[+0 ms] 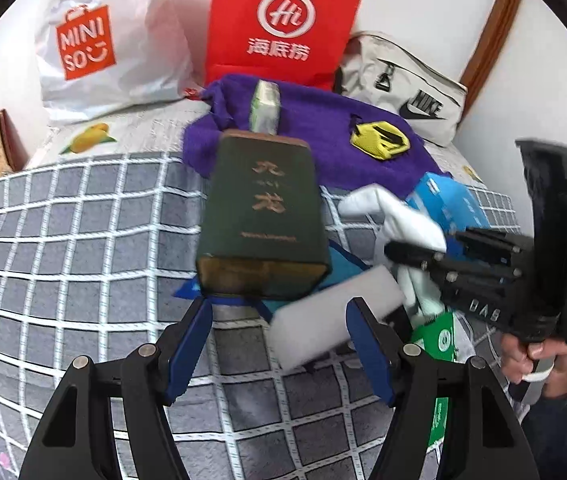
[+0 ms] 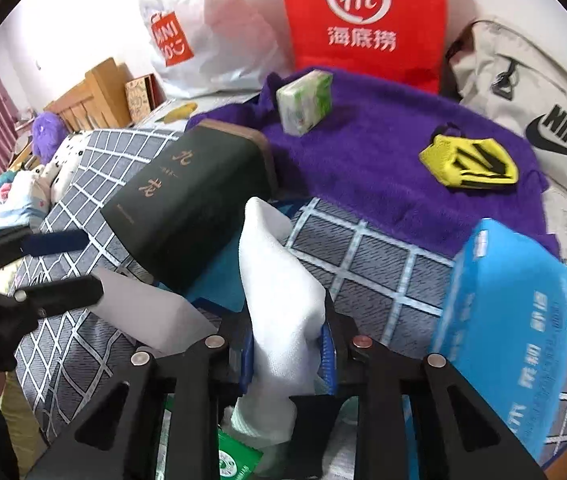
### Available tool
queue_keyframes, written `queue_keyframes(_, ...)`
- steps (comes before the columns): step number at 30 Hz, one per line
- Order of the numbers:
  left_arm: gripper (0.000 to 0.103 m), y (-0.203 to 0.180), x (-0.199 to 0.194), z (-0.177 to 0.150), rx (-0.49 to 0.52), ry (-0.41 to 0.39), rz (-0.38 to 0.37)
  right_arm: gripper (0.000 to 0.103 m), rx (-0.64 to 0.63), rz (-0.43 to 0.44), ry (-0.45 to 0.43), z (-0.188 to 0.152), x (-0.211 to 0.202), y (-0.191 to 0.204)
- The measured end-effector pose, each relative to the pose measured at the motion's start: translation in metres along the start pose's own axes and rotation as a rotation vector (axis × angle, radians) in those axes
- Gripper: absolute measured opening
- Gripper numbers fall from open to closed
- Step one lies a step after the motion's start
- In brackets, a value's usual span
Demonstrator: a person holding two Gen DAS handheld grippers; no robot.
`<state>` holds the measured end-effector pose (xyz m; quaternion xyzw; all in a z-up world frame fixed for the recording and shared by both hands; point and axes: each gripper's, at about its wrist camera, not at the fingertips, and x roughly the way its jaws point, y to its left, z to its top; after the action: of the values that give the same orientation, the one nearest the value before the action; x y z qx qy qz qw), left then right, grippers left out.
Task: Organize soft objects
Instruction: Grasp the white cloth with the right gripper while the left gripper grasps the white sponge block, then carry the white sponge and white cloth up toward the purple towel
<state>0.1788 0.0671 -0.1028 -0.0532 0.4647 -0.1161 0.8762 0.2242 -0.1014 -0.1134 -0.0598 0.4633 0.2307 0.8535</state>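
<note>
My right gripper [image 2: 287,352] is shut on a white sock [image 2: 279,280], which hangs up and down between its blue pads; the sock also shows in the left wrist view [image 1: 399,216] at that gripper [image 1: 407,254]. My left gripper [image 1: 279,344] is open over the bed, its fingers either side of a white foam block [image 1: 335,316]. A purple fuzzy towel [image 1: 323,140] lies behind, with a yellow glove [image 1: 381,140] and a green tissue pack [image 1: 265,110] on it.
A dark green box [image 1: 261,216] stands tilted on a blue cloth in the middle of the checked bed [image 1: 83,240]. A blue tissue box [image 2: 511,320] is at the right. Miniso bag [image 1: 95,40], red bag [image 1: 279,24] and Nike bag [image 1: 407,88] line the wall.
</note>
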Motion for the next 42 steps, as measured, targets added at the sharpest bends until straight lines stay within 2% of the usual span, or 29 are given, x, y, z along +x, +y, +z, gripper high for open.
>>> queue_keyframes(13, 0.068, -0.023, 0.008, -0.004, 0.086, -0.029, -0.102, 0.025, 0.059, -0.036, -0.109, -0.003, -0.043, -0.007)
queue_keyframes(21, 0.067, -0.033, 0.001, -0.015, 0.138, -0.032, -0.105, 0.025, 0.068, -0.042, -0.125, -0.010, -0.056, -0.007)
queue_keyframes(23, 0.059, -0.035, 0.001, -0.020, 0.150, -0.029, -0.108, 0.025, 0.074, -0.039, -0.130, -0.013, -0.059, -0.007)
queue_keyframes(27, 0.054, -0.037, 0.001, -0.022, 0.147, -0.043, -0.101, 0.025, 0.080, -0.035, -0.134, -0.017, -0.062, -0.007)
queue_keyframes(31, 0.037, -0.034, 0.002, -0.019, 0.143, -0.052, -0.087, 0.025, 0.086, -0.037, -0.127, -0.021, -0.064, -0.007)
queue_keyframes(42, 0.036, -0.023, -0.028, -0.017, 0.115, -0.124, -0.083, 0.024, 0.099, -0.049, -0.167, -0.026, -0.079, -0.012)
